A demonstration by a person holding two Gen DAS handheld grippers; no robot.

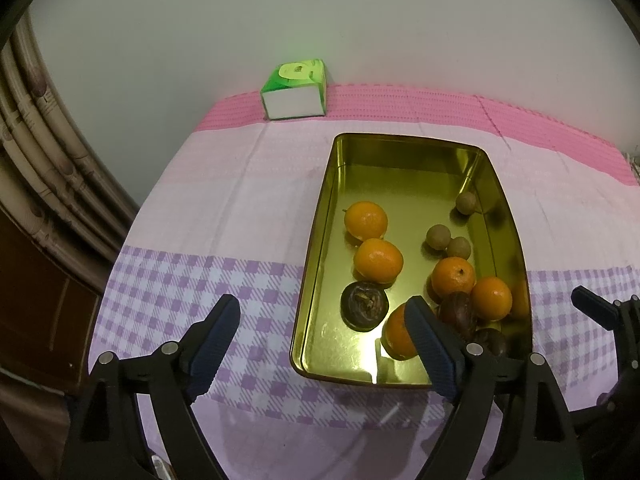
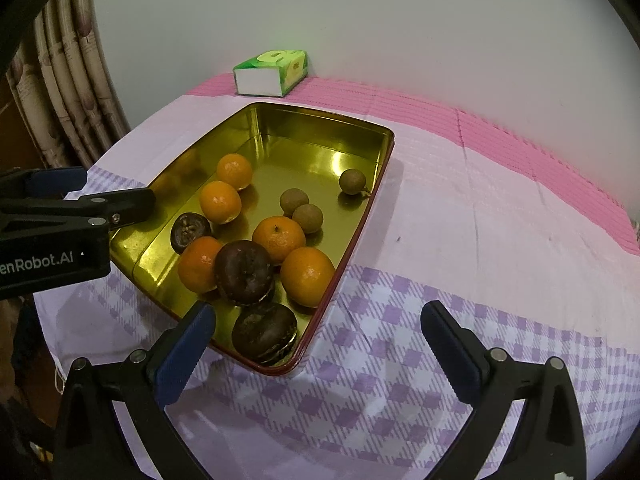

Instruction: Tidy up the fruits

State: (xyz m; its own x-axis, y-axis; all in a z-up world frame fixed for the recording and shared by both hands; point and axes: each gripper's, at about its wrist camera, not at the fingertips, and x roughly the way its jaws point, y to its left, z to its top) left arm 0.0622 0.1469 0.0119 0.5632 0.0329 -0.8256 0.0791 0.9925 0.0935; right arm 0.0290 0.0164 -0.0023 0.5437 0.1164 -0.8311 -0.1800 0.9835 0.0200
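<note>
Both tools, left (image 1: 320, 316) and right (image 2: 318, 320), angle downward, jaws spread, empty.

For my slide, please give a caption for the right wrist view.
Open right gripper beside gold tray of fruit.

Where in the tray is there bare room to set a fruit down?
Free: the tray's far end, beyond the oranges and lone longan, toward the green box. Crowded: the near end, with mangosteens and oranges.
</note>
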